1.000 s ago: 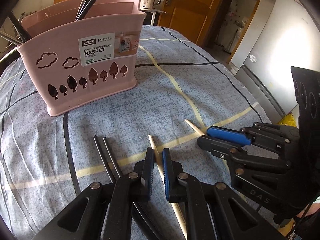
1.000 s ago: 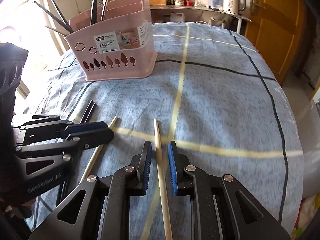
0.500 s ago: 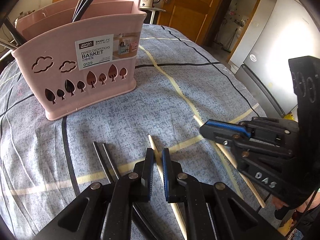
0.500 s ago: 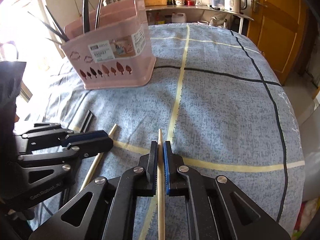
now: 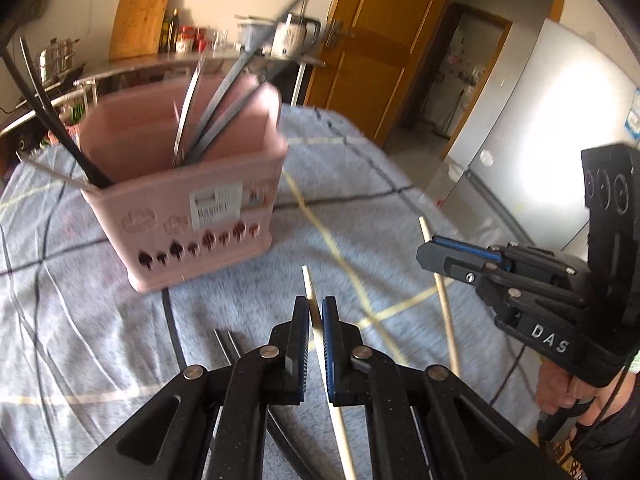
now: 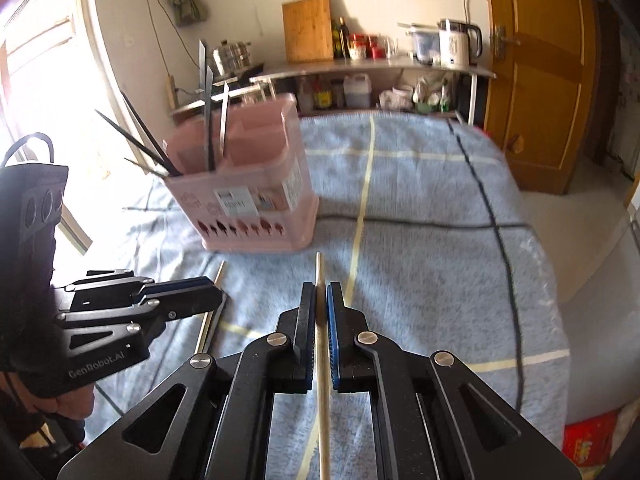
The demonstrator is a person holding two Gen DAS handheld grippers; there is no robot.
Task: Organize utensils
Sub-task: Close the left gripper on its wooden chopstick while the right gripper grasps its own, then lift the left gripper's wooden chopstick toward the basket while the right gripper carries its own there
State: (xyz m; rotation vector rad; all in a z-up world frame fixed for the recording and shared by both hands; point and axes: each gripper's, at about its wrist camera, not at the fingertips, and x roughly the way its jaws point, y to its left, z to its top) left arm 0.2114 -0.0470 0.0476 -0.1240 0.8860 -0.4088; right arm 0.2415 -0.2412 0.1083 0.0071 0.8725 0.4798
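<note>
Both grippers (image 5: 315, 312) (image 6: 320, 300) clamp wooden chopsticks (image 5: 332, 392) (image 6: 322, 380)

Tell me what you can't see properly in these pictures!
- Basket label: motion blur in both views, unreadable.
- Dark chopsticks on the blanket: left tool covers most, left view.
- Right tool's wooden chopstick: bottom edge cuts its back end, right view.

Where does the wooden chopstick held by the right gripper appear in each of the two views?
Left wrist view: the wooden chopstick is at right, running steeply past the right gripper that holds it.
Right wrist view: it is bottom centre, clamped between that gripper's fingers, its tip pointing up the picture.
Shared landmark: the pink basket on the blue cloth, beyond the chopstick's tip.
</note>
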